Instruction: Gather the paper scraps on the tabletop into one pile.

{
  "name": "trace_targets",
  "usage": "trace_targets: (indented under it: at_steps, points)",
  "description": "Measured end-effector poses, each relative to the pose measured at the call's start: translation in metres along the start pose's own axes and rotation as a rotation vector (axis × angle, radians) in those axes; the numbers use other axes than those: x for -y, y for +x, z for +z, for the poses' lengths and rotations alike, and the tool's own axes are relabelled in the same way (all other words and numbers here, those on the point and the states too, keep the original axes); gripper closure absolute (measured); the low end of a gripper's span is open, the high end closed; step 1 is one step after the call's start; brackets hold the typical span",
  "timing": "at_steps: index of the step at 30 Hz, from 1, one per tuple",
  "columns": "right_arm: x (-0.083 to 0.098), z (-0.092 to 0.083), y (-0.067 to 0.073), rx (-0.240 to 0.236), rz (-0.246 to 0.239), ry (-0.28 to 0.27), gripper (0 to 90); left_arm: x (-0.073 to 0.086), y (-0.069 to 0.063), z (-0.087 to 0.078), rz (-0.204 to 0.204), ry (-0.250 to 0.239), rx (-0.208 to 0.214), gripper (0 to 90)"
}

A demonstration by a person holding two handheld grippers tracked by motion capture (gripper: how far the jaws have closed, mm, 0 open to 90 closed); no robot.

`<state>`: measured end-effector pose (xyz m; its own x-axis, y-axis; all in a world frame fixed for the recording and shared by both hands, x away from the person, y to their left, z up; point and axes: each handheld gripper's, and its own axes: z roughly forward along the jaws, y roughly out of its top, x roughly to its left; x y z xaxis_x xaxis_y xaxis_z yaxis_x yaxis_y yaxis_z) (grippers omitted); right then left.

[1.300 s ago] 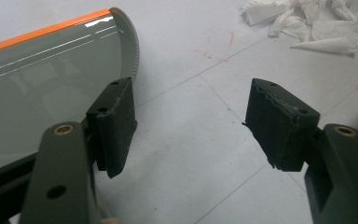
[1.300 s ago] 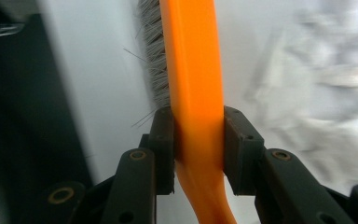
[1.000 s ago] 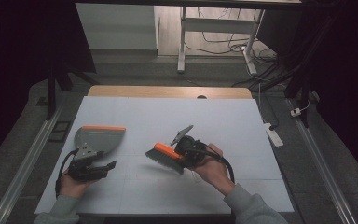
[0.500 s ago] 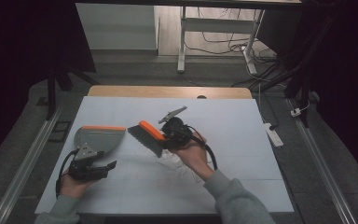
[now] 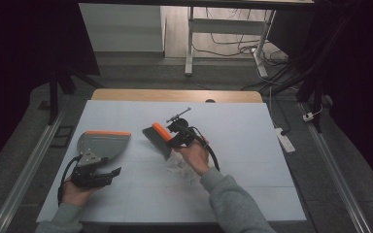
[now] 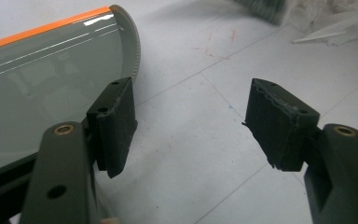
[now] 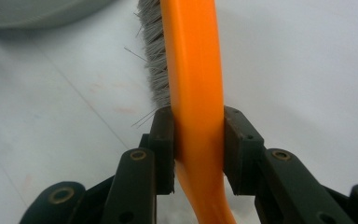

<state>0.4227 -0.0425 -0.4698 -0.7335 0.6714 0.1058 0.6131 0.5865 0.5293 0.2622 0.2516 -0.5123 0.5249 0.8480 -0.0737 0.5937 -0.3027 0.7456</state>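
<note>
We clamp our right gripper [image 7: 198,154] on the smooth orange plastic brush [image 5: 159,138], grey bristles over the table [image 5: 252,145]. Our left gripper [image 6: 196,135] gapes beside the glossy grey dustpan [image 5: 101,145].

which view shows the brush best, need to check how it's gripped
The right gripper view: the brush runs up the middle, its orange handle clamped between the right gripper pads, grey bristles to its left. The high view shows the whole brush small, near the dustpan. The left gripper view catches a blurred bit of bristles at its top edge.
</note>
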Motion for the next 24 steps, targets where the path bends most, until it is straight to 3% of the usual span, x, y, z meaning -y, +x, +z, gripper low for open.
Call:
trace_targets:
  at_steps: [2,5,9,13,18,24]
  points:
    - [0.005,-0.009,-0.006,-0.003,0.009,-0.011,67.7,0.000,-0.002,0.001,0.006,0.004,-0.001,34.2]
    - [0.010,-0.028,-0.010,-0.080,0.031,-0.099,67.7,-0.001,-0.003,0.001,0.008,0.006,-0.002,34.1]
    - [0.013,-0.058,-0.006,-0.110,-0.018,-0.198,67.7,0.000,-0.001,0.001,0.001,0.005,-0.005,34.2]
    - [0.021,-0.088,-0.009,-0.110,-0.057,-0.243,67.7,0.000,-0.001,0.001,0.003,0.005,-0.004,34.2]
    - [0.042,-0.119,-0.019,-0.066,-0.136,-0.236,67.7,0.000,-0.002,0.001,0.003,0.003,-0.005,34.2]
    - [0.073,-0.147,-0.034,0.009,-0.221,-0.169,67.7,0.000,-0.002,0.000,0.003,0.003,-0.006,34.1]
